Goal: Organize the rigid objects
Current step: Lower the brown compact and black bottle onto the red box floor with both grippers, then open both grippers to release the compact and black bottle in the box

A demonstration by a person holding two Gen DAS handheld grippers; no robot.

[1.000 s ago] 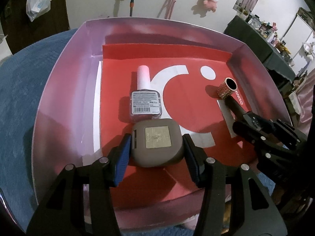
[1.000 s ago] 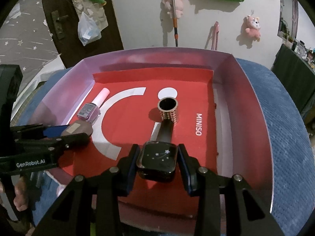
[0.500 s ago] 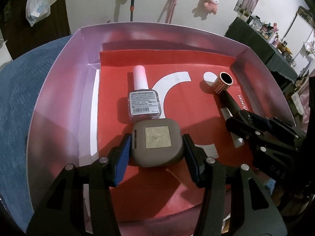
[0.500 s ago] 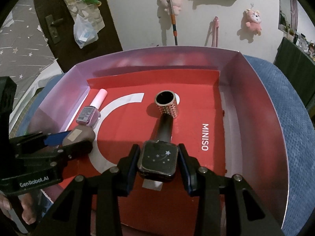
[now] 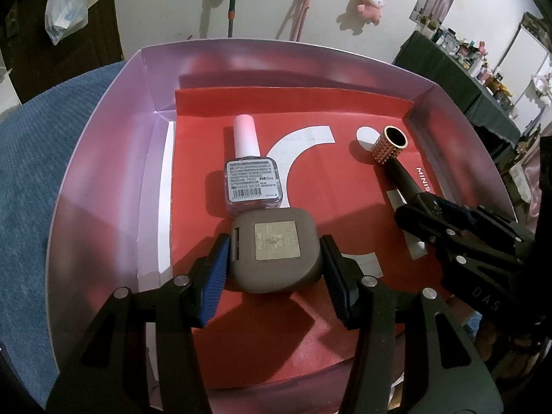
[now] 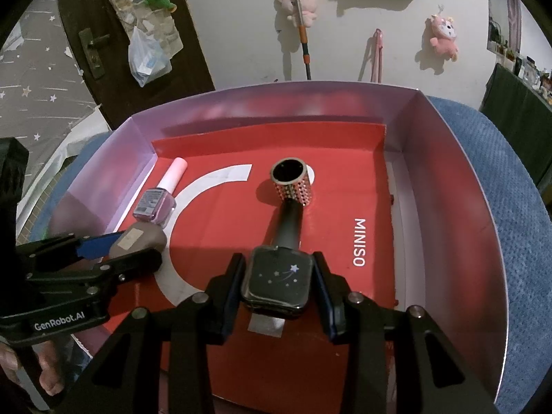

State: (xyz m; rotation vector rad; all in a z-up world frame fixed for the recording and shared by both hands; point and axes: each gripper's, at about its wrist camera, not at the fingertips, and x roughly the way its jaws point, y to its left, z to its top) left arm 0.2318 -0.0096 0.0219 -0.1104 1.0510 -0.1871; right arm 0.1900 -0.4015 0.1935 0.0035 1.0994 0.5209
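My left gripper (image 5: 274, 253) is shut on a grey-brown square compact (image 5: 276, 248), held low over the red liner of the pink box (image 5: 103, 179). Just beyond it lies a nail polish bottle (image 5: 250, 179) with a pink cap, label up. My right gripper (image 6: 277, 281) is shut on a black smartwatch (image 6: 276, 281) with star marks on its face. The watch's black strap runs forward to a studded rose-gold cylinder (image 6: 291, 184) lying on the liner. In the right wrist view the left gripper (image 6: 114, 246) holds the compact (image 6: 139, 239) beside the bottle (image 6: 155, 203).
The pink box (image 6: 448, 186) with a red MINISO liner sits on a blue textured surface (image 6: 510, 179). A wall with plush toys, a broom handle and a dark door stand behind. A dark table crowded with small items is at far right. A hand (image 6: 45, 376) shows at lower left.
Both grippers keep their holds. The box and its contents have slid a little lower and nearer in both views; the right gripper shifted slightly further over the liner.
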